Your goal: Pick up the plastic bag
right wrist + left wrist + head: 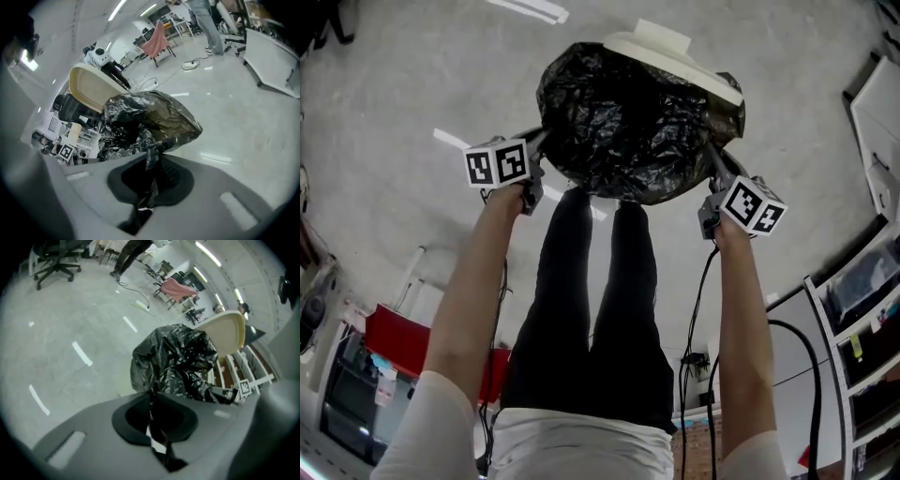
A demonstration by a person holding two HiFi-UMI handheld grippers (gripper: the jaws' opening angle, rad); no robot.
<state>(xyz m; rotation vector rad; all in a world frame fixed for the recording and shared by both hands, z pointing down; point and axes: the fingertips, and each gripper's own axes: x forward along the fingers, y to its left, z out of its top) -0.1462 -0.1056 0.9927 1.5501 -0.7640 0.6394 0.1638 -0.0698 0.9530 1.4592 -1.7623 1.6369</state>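
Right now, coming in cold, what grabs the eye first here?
A crinkled black plastic bag hangs centre-frame over the grey floor. The left gripper and right gripper are each shut on a pinch of its film, at opposite sides; a cream lid peeks out behind it.

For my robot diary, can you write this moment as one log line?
left gripper: shut on plastic bag edge | right gripper: shut on other edge | bag: black, crumpled, held between both

I see my left gripper (153,401) clamped on the crinkled black plastic bag (176,363), a cream rounded lid (228,333) behind it, far right.
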